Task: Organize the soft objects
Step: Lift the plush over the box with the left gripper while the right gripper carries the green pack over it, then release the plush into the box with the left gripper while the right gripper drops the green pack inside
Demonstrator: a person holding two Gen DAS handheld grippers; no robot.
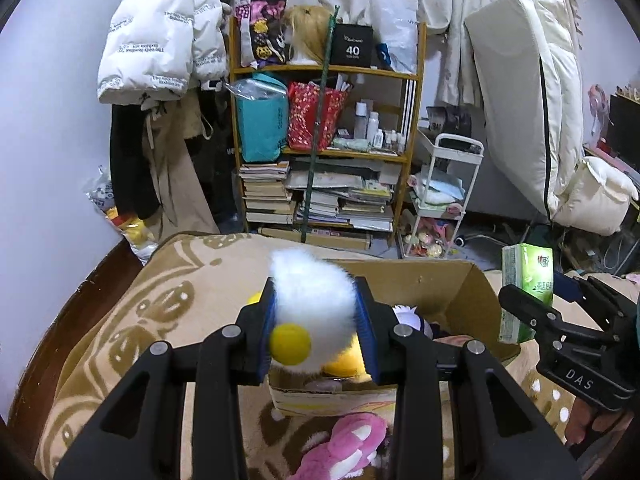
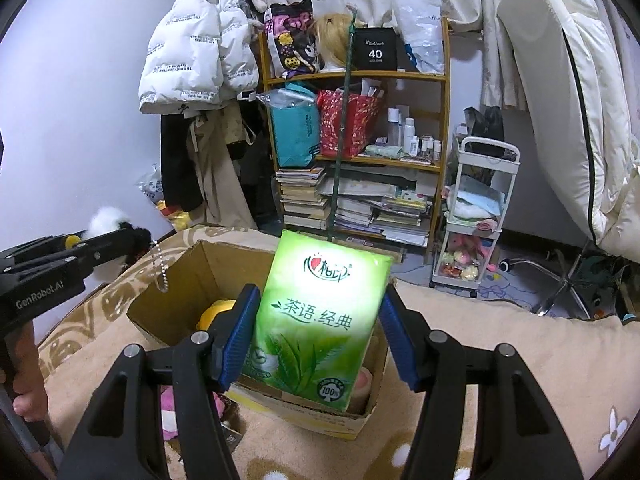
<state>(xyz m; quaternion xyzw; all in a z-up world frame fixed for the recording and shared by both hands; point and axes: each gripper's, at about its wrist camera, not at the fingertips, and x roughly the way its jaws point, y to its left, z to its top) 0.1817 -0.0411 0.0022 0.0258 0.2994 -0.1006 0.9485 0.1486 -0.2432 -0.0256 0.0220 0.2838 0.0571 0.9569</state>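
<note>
In the left wrist view my left gripper (image 1: 316,300) is shut on a fluffy white plush toy (image 1: 308,288) with a round yellow part, held above an open cardboard box (image 1: 420,280). Inside the box lies a yellow plush (image 1: 344,364). A pink plush (image 1: 348,444) rests on the blanket in front of the box. In the right wrist view my right gripper (image 2: 320,296) is shut on a green tissue pack (image 2: 316,320), upright over the box (image 2: 192,276). The left gripper (image 2: 128,236) shows at the left there, with a bead chain dangling from the toy.
The box sits on a beige patterned blanket (image 2: 480,340). Behind it stand a crowded wooden shelf (image 2: 356,76) with books and bags and a white trolley (image 2: 476,216). A white padded jacket (image 2: 192,44) hangs at the left and a white mattress (image 2: 560,92) leans at the right.
</note>
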